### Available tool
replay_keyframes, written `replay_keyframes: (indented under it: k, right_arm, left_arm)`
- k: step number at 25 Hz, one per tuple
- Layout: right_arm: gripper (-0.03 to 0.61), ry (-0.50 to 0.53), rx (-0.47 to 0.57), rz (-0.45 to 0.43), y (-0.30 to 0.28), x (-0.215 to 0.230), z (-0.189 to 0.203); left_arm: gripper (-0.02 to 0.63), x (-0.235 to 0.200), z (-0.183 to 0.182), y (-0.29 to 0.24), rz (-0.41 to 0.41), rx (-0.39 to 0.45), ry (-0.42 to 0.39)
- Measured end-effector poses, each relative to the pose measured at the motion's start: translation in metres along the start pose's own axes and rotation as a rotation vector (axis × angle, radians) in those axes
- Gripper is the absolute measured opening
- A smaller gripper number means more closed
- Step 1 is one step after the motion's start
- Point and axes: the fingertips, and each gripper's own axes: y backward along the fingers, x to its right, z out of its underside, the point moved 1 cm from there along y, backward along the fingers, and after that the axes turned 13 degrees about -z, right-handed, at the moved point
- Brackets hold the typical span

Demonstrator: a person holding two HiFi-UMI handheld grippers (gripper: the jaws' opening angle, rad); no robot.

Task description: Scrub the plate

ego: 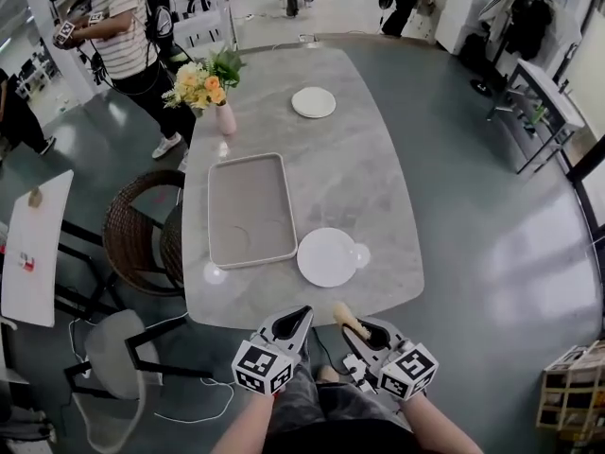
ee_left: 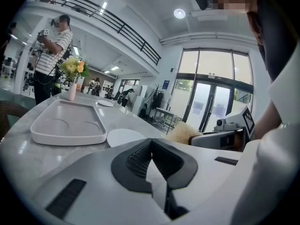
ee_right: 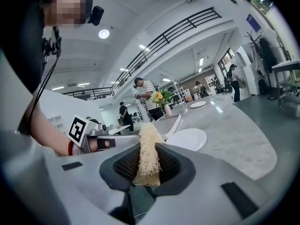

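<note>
A white plate lies near the front edge of the grey marble table, right of a grey tray. The same plate shows in the left gripper view and, as the plate, in the right gripper view. My right gripper is shut on a pale fibrous scrubber, held below the table edge; the scrubber stands up between its jaws. My left gripper is beside it, shut, with nothing between its jaws. Both grippers are short of the plate.
A second white plate lies at the table's far end, next to a pink vase of flowers. A wicker chair and a white stool stand at the left. A person in a striped shirt stands far left.
</note>
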Motion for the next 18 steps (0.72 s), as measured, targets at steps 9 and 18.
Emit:
replay_keyframes:
  k: [9, 18]
  right_arm:
    - [0.081, 0.002, -0.062, 0.050, -0.033, 0.041, -0.010]
    - [0.081, 0.317, -0.407, 0.115, -0.063, 0.080, -0.004]
  left_arm:
    - [0.013, -0.035, -0.001, -0.047, 0.006, -0.112, -0.096]
    - [0.013, -0.062, 0.016, -0.075, -0.066, -0.270, -0.377]
